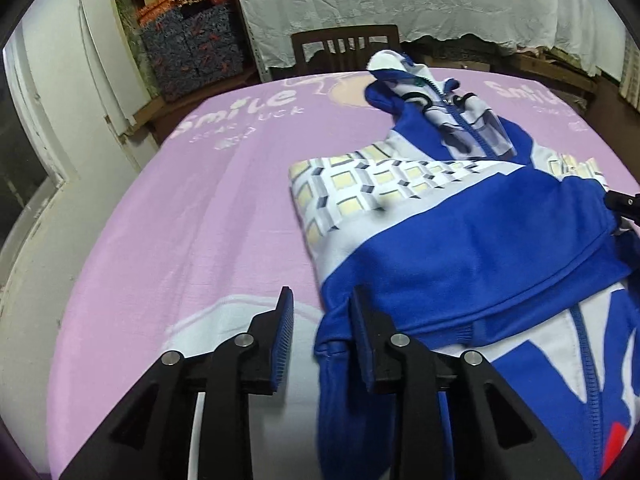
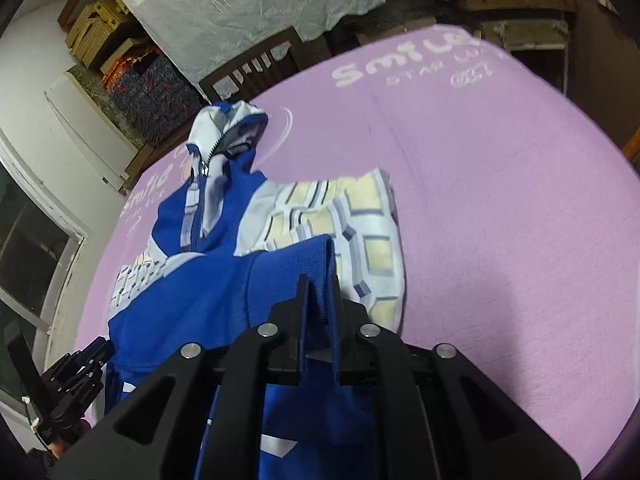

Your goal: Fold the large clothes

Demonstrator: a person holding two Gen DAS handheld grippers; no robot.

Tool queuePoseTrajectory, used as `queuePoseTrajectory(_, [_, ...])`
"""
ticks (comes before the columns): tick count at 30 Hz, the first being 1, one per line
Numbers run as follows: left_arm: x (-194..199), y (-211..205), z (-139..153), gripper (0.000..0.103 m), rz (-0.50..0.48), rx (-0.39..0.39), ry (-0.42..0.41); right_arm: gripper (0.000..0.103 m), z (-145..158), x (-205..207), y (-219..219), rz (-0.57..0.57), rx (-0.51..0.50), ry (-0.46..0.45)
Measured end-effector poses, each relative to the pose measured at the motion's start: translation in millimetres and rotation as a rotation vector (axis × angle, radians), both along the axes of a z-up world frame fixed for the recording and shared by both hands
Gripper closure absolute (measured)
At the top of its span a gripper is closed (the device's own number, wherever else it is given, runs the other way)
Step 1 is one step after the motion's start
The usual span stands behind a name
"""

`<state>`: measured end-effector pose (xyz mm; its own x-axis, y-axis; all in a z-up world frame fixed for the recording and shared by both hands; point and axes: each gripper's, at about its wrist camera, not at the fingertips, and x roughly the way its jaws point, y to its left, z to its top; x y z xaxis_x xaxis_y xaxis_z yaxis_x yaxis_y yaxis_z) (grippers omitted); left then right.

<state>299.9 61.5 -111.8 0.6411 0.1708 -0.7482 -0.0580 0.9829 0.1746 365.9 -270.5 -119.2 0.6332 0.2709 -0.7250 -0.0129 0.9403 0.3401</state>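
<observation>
Your right gripper [image 2: 320, 284] is pinching a blue edge of the jacket [image 2: 224, 280]. The two black fingers are pressed close together, and the blue cloth stands up between them. You have a good hold there.

Your left gripper [image 1: 322, 312] is spread a little. A bit of blue hem sits in the gap beside one finger, but the pads do not squeeze it. So this hand is holding nothing right now.

The jacket [image 1: 460, 240] lies on the purple bed sheet [image 1: 180, 208], on the side nearer you. It is blue and white, with a patch of yellow squares. The zipper and the hood point away from you, toward the dark wooden chair [image 1: 344, 46].

I think you are partway done. The sleeves look tucked in, because the jacket is now one narrow shape. The bottom part looks lifted and turned up over the middle. But it is not flat or neat yet. The hood sticks out at the top, and the cloth is bumpy.

What is left, I think: lay the bottom part down flat, let go, and smooth it.
</observation>
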Motion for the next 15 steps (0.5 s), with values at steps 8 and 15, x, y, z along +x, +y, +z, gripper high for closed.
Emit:
queuePoseTrajectory(8, [-16, 12, 25, 0.073, -0.007, -0.156, -0.052, 0.082, 20, -10, -16, -0.068, 0.028, -0.066])
queuePoseTrajectory(15, [14, -33, 47, 0.072, -0.160, -0.136, -0.076, 0.082, 35, -4, 41, 0.110, 0.051, -0.079])
